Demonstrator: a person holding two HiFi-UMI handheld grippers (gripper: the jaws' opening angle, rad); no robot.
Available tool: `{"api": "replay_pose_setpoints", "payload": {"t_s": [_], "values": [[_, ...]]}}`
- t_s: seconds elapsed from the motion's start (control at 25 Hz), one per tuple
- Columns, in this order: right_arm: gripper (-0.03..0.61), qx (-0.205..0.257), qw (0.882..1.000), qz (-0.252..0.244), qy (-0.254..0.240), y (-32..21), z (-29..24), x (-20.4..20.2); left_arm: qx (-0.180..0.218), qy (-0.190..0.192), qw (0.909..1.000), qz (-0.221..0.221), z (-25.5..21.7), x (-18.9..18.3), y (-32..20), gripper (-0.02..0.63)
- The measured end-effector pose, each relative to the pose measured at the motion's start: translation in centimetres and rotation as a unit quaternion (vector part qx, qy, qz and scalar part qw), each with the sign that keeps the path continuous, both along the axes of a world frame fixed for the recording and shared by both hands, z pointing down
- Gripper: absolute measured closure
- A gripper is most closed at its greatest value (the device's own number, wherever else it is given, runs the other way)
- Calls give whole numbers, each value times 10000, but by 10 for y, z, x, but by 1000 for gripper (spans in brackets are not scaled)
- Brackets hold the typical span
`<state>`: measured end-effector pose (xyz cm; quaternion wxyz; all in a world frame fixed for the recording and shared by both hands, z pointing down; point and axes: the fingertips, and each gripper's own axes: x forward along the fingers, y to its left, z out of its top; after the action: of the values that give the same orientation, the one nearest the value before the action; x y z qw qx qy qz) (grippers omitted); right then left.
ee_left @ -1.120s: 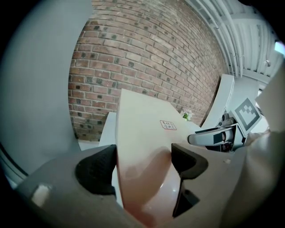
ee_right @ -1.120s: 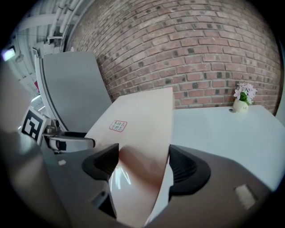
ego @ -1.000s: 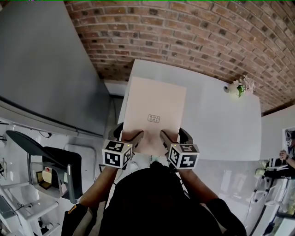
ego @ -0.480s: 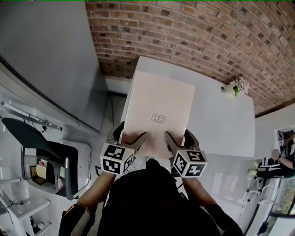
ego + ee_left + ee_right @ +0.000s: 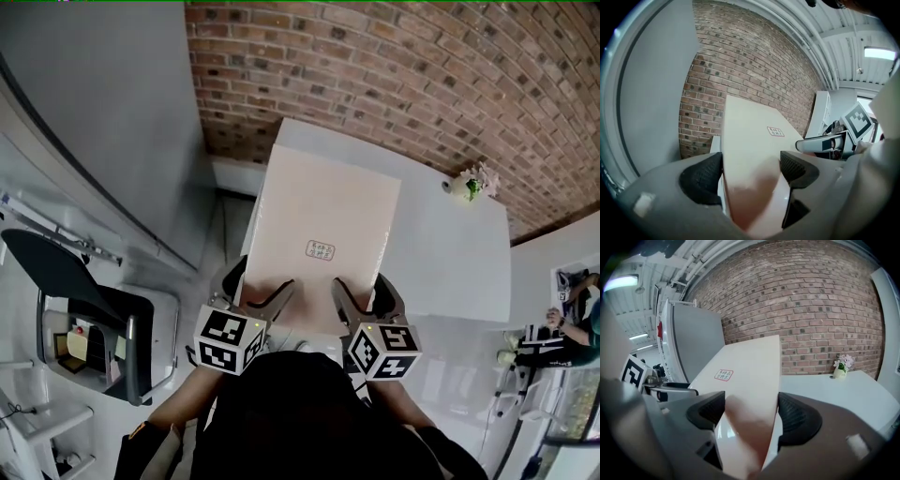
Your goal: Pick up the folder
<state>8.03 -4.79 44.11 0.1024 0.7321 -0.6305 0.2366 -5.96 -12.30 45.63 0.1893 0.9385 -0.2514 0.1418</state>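
A pale pink folder with a small printed label is held by its near edge over the white table. My left gripper is shut on the folder's near left part, one finger on top and one under it. My right gripper is shut on the near right part the same way. In the left gripper view the folder fills the gap between the black pads of the left gripper. The right gripper view shows the folder likewise in the right gripper.
A small vase of flowers stands at the table's far right corner by the brick wall. A grey panel rises on the left, with a dark chair below it. A person sits at the right edge.
The folder has come up and nearer the camera, still held in both grippers. The grippers have shifted slightly with it.
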Motion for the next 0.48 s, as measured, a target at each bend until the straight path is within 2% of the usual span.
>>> {"api": "replay_pose_setpoints", "payload": {"t_s": [0.48], "values": [[226,221,9997,44,5,38,-17,37,267,-54,9996,2,-22,37,38,227]]}}
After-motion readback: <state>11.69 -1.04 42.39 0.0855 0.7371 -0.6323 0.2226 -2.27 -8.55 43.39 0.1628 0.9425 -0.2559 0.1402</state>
